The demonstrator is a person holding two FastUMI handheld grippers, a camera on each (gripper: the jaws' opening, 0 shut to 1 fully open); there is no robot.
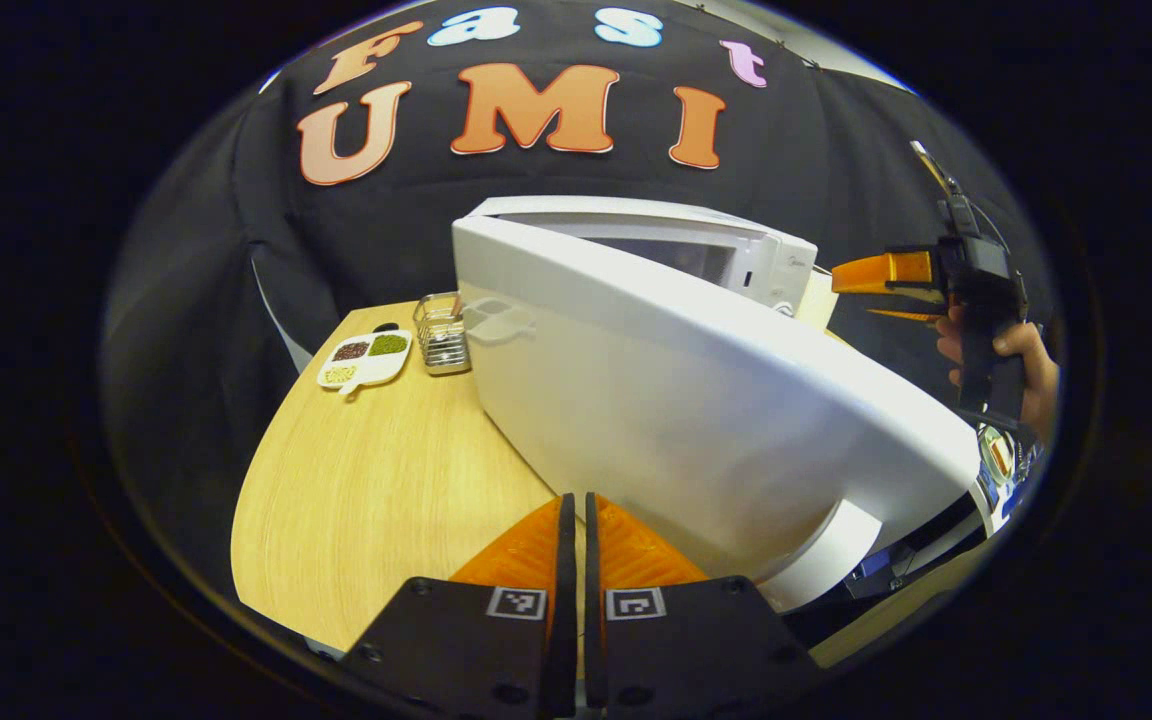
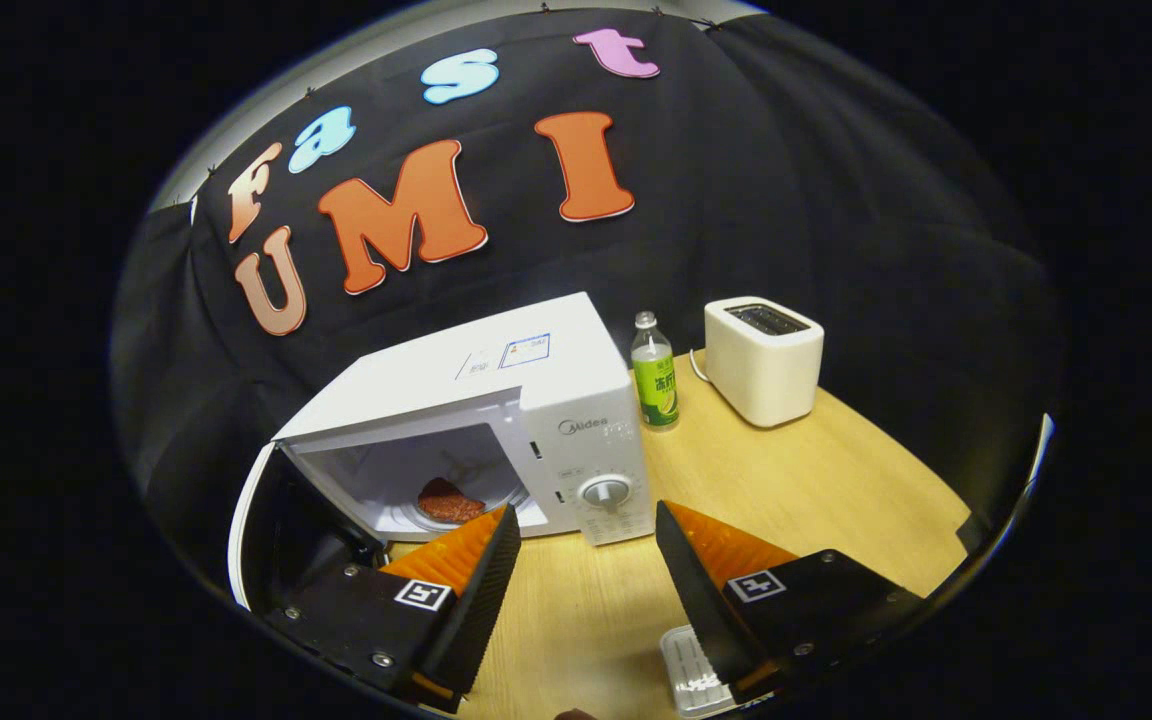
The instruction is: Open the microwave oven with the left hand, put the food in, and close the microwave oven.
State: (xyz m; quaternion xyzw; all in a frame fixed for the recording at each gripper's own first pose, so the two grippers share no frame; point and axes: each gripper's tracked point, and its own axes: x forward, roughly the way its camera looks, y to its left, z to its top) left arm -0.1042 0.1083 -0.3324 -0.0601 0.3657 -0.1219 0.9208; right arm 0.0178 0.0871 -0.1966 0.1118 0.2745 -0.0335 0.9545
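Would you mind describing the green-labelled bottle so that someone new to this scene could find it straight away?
Start at the white microwave on the wooden table, its door swung open. Just past its control-panel side stands a small clear bottle, with a white toaster on its other side. It is the only slim, upright thing between those two white boxes, with a green label and a pale cap.
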